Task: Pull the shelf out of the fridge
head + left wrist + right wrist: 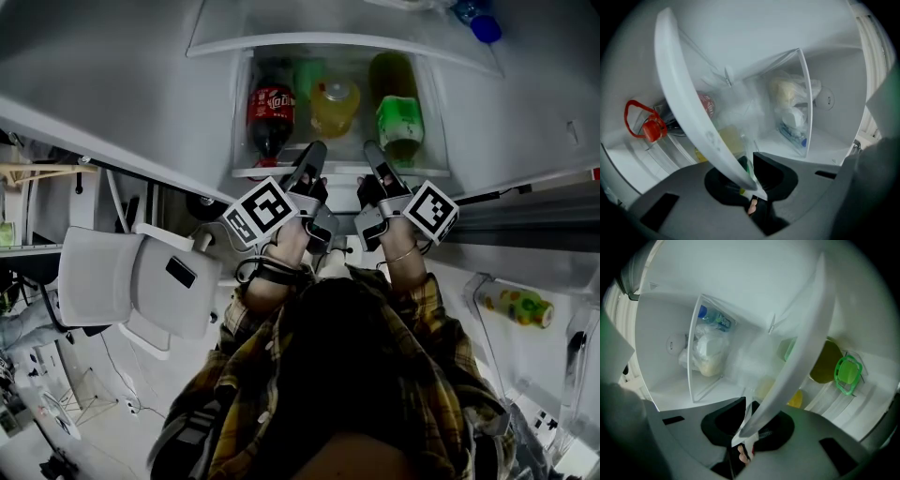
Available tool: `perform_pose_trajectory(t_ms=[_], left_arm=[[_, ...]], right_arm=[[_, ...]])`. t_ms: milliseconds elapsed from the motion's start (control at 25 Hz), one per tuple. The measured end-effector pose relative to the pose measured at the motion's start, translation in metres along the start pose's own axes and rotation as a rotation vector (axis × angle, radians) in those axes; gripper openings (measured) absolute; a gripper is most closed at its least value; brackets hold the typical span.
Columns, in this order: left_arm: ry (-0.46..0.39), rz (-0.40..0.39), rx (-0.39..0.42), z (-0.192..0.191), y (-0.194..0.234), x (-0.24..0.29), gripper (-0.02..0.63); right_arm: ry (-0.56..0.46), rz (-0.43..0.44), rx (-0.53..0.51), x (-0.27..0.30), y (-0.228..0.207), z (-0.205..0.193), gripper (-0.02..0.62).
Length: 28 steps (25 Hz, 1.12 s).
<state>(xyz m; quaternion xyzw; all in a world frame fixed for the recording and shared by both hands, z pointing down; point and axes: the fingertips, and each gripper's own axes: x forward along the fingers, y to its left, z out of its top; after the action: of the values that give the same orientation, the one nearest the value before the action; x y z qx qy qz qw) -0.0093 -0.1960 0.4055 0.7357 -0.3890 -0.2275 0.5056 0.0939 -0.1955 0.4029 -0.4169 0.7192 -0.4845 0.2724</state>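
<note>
1. white fridge walls fill the background of every view; the head view looks steeply down past a plaid shirt [375, 375] into the open fridge.
2. only the head view shows both grippers together: the left gripper [314, 155] and the right gripper [373, 155] reach side by side to the white front rim of the shelf [272, 172], near its middle.
3. it also shows a cola bottle [270, 112], a yellow bottle [335, 103] and a green bottle [398, 117] lying behind that rim; whether they rest on the shelf or under it, i cannot tell.
4. the left gripper view adds what the head view lacks: the rim [693, 117] running up and left from the jaws, and a clear bin [802, 93] of bagged food deeper in.
5. the right gripper view mirrors this, with the rim [801, 362] rising to the right and a green cap [847, 372] beside it.
6. the left gripper's [751, 180] jaws stand narrow, clamped on the rim's edge.
7. the right gripper's [749, 427] jaws are likewise pinched on the rim, nearly together.
</note>
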Motion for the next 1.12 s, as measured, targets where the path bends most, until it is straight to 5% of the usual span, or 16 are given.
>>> perform_pose_trajectory(t_ms=[1120], left_arm=[[0.02, -0.065, 0.036, -0.027, -0.021, -0.048, 0.053]], right_arm=[[0.012, 0.036, 0.0, -0.049, 0.02, -0.026, 0.061]])
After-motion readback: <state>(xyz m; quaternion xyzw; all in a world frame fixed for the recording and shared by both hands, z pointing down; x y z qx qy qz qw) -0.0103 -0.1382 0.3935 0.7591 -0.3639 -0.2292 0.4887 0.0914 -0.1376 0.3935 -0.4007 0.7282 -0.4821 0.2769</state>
